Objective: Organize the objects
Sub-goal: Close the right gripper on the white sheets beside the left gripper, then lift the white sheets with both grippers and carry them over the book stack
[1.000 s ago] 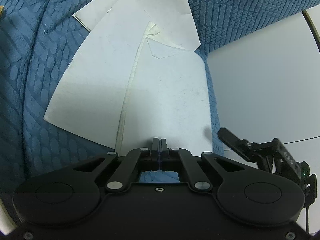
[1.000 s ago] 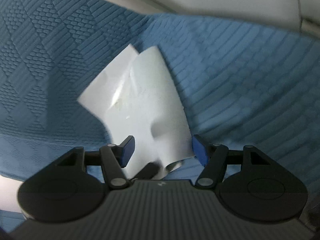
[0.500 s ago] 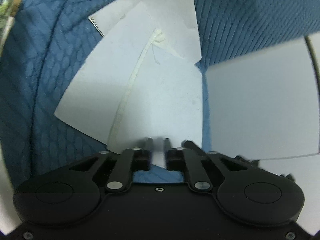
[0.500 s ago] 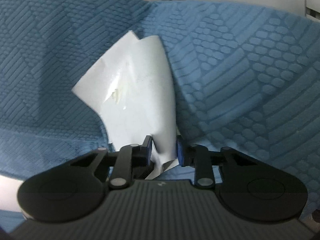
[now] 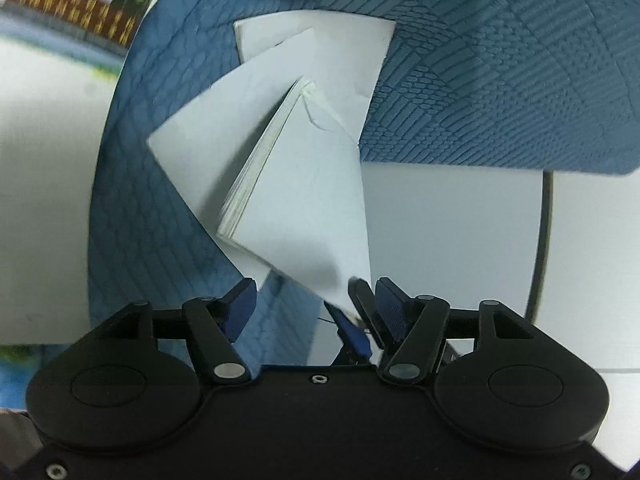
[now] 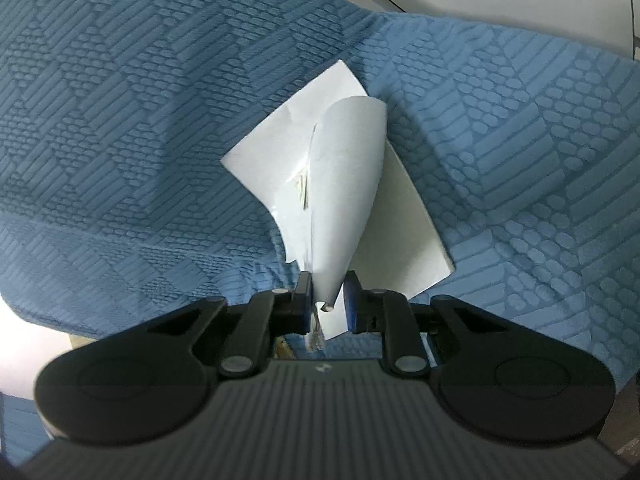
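While the right hand-held gripper [image 6: 328, 300] pinched the near corner of the booklet [image 6: 340, 184], its long axis running to frame centre over the blue cloth [image 6: 120, 120], the left hand-held gripper [image 5: 316, 304] stood spread, seemingly touching nothing.

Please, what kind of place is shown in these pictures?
Probably an indoor tabletop work area, though little of the room shows. A textured blue cloth covers a white surface, and a white paper booklet lies on it. A colourful printed sheet lies at the edge.
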The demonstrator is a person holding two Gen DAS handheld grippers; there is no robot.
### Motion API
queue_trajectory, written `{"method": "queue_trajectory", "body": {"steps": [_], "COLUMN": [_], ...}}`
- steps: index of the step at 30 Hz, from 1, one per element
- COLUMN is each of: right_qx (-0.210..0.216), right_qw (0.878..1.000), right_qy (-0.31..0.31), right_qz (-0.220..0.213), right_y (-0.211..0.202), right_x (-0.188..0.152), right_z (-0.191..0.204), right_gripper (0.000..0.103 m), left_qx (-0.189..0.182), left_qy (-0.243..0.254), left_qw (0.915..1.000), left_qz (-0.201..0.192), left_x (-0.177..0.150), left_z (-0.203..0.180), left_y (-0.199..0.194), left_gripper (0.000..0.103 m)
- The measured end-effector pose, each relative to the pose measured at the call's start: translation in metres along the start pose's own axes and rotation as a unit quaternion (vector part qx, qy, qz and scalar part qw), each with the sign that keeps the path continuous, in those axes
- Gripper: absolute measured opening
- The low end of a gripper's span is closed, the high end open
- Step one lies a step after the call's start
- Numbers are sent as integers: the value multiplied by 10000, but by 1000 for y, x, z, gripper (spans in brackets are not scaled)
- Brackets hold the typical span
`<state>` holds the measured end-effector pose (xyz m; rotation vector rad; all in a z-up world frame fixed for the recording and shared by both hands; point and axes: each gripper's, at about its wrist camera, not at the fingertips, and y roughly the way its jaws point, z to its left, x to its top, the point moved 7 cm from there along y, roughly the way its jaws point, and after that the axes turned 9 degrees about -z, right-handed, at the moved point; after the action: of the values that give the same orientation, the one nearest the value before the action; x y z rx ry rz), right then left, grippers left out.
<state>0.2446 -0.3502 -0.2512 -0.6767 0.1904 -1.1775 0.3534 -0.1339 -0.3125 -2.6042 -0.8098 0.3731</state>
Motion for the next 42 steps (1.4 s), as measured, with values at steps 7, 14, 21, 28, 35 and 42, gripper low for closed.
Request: {"method": "queue_trajectory", "body": {"steps": [7,14,21,28,35,42], "right_qx": [-11,-175,-416,-226,112,107], "right_qw": [9999,9997,9990,9984,9903,9782], "right_qy": [95,190,-36,506,1355,2052], "right_qz": [66,43,-135,-70,276,-313], "right_y": [-5,-9,-30,-55,-45,-31], "right_x": [-11,-12,-8,-27,-65,-66], "right_z": [-2,-15,-16,-15,-9,-26], "right_gripper": [19,19,42,80,80,79], "left_qx": [124,229,145,167,65,-68], "left_qy": [-440,-34,443,670,709,653], "left_qw": [9988,9991,9980,9971,9973,9977], "left_qz": [-201,-350,-418,-326,-173,-146], "left_x": [13,10,5,0,-11,-12], "left_z": [26,19,-5,-14,-16,-19], "left_y": [19,22,10,-1,-7,-23], "left_gripper": [32,6,3,2,2,2]}}
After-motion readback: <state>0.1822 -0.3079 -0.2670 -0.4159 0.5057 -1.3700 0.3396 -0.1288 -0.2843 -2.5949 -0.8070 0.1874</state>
